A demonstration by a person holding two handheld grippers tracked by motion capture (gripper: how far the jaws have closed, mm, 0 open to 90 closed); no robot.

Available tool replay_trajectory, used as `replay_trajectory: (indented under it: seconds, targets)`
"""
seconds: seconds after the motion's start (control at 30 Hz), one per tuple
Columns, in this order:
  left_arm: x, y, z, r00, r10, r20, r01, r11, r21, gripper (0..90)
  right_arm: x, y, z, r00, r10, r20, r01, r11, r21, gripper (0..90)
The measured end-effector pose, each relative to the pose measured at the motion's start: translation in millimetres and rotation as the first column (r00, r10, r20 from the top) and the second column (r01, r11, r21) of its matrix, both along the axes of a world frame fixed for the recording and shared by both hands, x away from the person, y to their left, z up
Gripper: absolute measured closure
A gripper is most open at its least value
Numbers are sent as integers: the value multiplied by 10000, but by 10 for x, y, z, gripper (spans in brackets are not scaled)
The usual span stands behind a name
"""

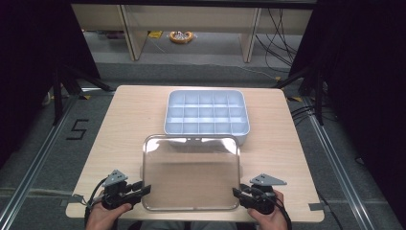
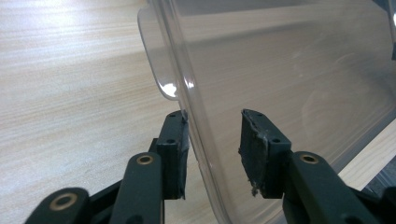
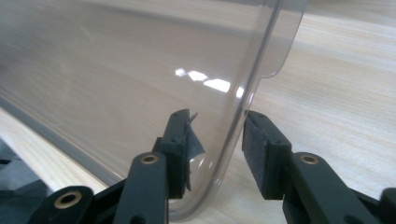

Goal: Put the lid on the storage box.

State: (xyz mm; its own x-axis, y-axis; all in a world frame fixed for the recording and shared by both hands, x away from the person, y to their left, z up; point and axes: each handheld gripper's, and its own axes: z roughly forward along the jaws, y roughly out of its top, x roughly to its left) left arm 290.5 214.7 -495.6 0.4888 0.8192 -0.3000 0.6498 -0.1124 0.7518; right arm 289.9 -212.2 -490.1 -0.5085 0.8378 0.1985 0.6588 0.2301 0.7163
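A clear plastic lid (image 1: 191, 172) with rounded corners lies over the near half of the wooden table (image 1: 129, 124). Its far edge reaches the front wall of a grey compartment box (image 1: 206, 136). My left gripper (image 1: 146, 190) grips the lid's near left corner. In the left gripper view the jaws (image 2: 215, 135) straddle the lid's rim (image 2: 289, 60), shut on it. My right gripper (image 1: 235, 191) holds the near right corner. In the right gripper view it (image 3: 217, 130) clamps the curved rim of the lid (image 3: 116, 60).
The grey box has several empty compartments and sits at the table's far middle. Bare tabletop lies on both sides of the lid and the box. The table's near edge runs just under both hands. Dark curtains and floor cables surround the table.
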Motion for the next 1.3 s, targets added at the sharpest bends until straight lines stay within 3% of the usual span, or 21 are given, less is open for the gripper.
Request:
replay_trajectory:
  seconds: [0.13, 0.17, 0.23, 0.33, 0.37, 0.43, 0.47, 0.57, 0.6, 0.7, 0.73, 0.77, 0.8, 0.87, 0.9, 1.0, 1.07, 1.13, 1.17, 1.23, 1.3]
  targets:
    - [-1, 14, -2, 9999, 139, -3, -139, 9999, 65, 610, -2, -3, 18, 9999, 96, -49, -96, 9999, 44, 657]
    - [0, 14, 1, 9998, 169, 66, -169, 9998, 53, 611, 4, -9, 6, 9999, 132, -25, -131, 9990, 430, 659]
    - [-9, 12, 16, 9997, 179, 135, -179, 9998, 50, 616, 2, -15, 11, 9997, 20, -249, -7, 9986, 523, 660]
    - [-27, -4, 42, 9991, 267, 315, -269, 9996, 48, 619, -10, -19, 42, 10000, 3, -68, 2, 9980, 624, 664]
    - [-23, 20, 63, 9990, 258, 363, -257, 9997, -16, 620, -5, -33, 63, 9997, -37, 256, 12, 9955, 945, 672]
    - [-21, 16, 73, 9988, 315, 376, -312, 9995, -79, 622, -26, -27, 94, 9999, -142, 74, 132, 9932, 1156, 672]
    - [-18, 25, 82, 9987, 305, 409, -302, 9995, -92, 621, -14, -39, 105, 9998, 112, 173, -132, 9923, 1231, 674]
    - [-6, 39, 131, 9981, 457, 425, -444, 9985, -314, 622, 8, -45, 159, 9982, -11, 595, -77, 9892, 1466, 674]
    - [3, 40, 143, 9978, 445, 486, -424, 9982, -427, 623, -21, -18, 197, 9995, -269, 173, 235, 9847, 1724, 674]
    - [31, 28, 224, 9962, 513, 710, -487, 9981, -379, 625, 10, -24, 245, 9986, -317, 435, 239, 9853, 1693, 674]
    - [49, 16, 249, 9956, 506, 792, -472, 9979, -437, 626, 44, -31, 279, 9972, -376, 647, 262, 9855, 1679, 674]
    - [64, 3, 284, 9948, 555, 856, -527, 9980, -348, 626, 55, -50, 319, 9978, -368, 543, 277, 9868, 1593, 673]
    - [89, -11, 308, 9944, 526, 912, -488, 9979, -434, 626, 91, -72, 330, 9956, -323, 881, 184, 9879, 1538, 673]
    - [141, -47, 366, 9929, 499, 1081, -461, 9982, -371, 626, 110, -82, 359, 9959, -307, 856, 155, 9849, 1725, 673]
    - [168, -67, 394, 9920, 525, 1146, -491, 9983, -323, 626, 129, -99, 384, 9947, -414, 937, 270, 9883, 1501, 673]
    - [268, -119, 467, 9909, 491, 1256, -455, 9985, -313, 624, 222, -140, 460, 9930, -772, 895, 590, 9799, 1903, 670]
    - [336, -152, 504, 9907, 500, 1265, -459, 9983, -346, 623, 250, -157, 475, 9928, -833, 857, 665, 9810, 1824, 669]
    - [395, -184, 536, 9909, 428, 1274, -388, 9987, -340, 622, 309, -186, 502, 9919, -876, 918, 685, 9786, 1939, 660]
    - [423, -203, 548, 9907, 432, 1291, -386, 9986, -374, 619, 383, -225, 517, 9883, -932, 1203, 711, 9818, 1762, 652]
    - [478, -228, 570, 9905, 381, 1324, -342, 9989, -315, 618, 419, -241, 553, 9889, -969, 1122, 761, 9813, 1767, 653]
    - [525, -248, 583, 9901, 451, 1327, -407, 9985, -357, 618, 418, -222, 569, 9903, -1100, 849, 908, 9747, 2043, 653]
